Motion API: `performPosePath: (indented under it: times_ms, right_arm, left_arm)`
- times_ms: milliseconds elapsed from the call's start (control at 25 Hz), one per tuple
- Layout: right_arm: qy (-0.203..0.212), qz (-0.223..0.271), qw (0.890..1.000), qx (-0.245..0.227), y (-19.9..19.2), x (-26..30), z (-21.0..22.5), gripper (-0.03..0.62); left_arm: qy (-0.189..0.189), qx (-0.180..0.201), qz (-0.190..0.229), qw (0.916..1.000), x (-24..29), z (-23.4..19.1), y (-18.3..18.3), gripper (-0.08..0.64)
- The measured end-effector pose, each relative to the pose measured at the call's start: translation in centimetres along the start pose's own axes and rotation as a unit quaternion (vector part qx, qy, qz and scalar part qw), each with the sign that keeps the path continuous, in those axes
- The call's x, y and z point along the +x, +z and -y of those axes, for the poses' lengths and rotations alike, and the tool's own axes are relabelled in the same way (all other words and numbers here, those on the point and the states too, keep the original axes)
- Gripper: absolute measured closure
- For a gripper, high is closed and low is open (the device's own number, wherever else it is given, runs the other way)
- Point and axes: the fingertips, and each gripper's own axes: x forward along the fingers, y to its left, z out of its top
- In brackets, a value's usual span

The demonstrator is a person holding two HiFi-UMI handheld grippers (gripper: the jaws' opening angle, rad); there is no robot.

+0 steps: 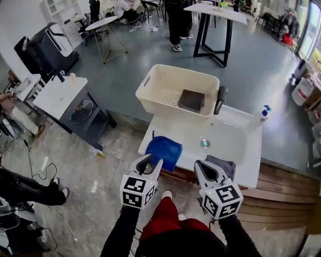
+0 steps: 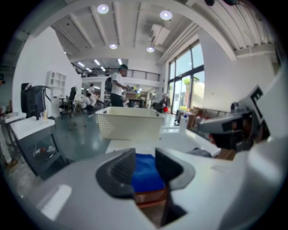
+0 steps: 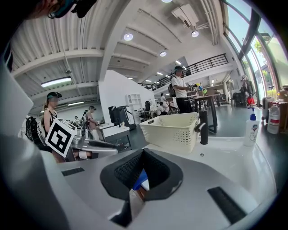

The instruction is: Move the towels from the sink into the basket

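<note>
Closest, the left gripper (image 2: 145,158) is released, its ribbed jaws apart. Just ahead, a soft blue towel (image 1: 163,149) drapes over the glossy white sink (image 1: 233,145) rim. The right gripper (image 3: 143,156) is clenched empty, with a bunched grey towel (image 1: 224,164) beside it. Beyond both, the perforated cream basket (image 1: 165,80) holds a dark folded towel (image 1: 191,100).

A smooth grey-blue floor (image 1: 261,65) fills the far room and meets marbled tiles (image 1: 100,185) nearer. A white-topped high table (image 1: 200,9) on black legs stands at the back, with a white shelf unit (image 1: 59,12) by the wall. Tall windows (image 2: 184,90) and round ceiling lamps (image 2: 102,8) give light.
</note>
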Motion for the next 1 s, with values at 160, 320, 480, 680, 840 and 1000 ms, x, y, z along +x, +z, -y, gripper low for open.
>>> performPosePath:
  times_ms: [160, 320, 480, 680, 840, 1000]
  right_arm:
    - [-0.007, -0.005, 1.0, 0.007, -0.1, 1.2, 0.6, 0.584]
    - [-0.014, -0.009, 1.0, 0.011, 0.0, 2.2, 1.1, 0.584]
    - [-0.023, -0.017, 1.0, 0.012, -0.2, 3.2, 1.6, 0.584]
    - [-0.029, -0.028, 0.999, 0.013, -0.3, 4.3, 1.8, 0.584]
    - [-0.034, -0.036, 0.999, 0.018, -0.7, 5.0, 1.8, 0.584]
    - [-0.038, -0.04, 0.998, 0.021, -0.7, 5.7, 1.8, 0.584]
  left_arm:
    - [-0.023, 0.015, -0.028, 0.9992, 1.7, -0.6, -0.7, 0.409]
    - [-0.053, 0.039, -0.061, 0.996, 3.4, -0.6, -1.4, 0.379]
    - [-0.092, 0.058, -0.1, 0.989, 4.7, -0.4, -2.6, 0.363]
    - [-0.12, 0.088, -0.134, 0.9796, 5.9, -0.6, -3.4, 0.345]
    - [-0.146, 0.104, -0.165, 0.9697, 6.7, -0.4, -4.1, 0.344]
    - [-0.183, 0.131, -0.196, 0.9544, 7.3, 0.3, -5.0, 0.337]
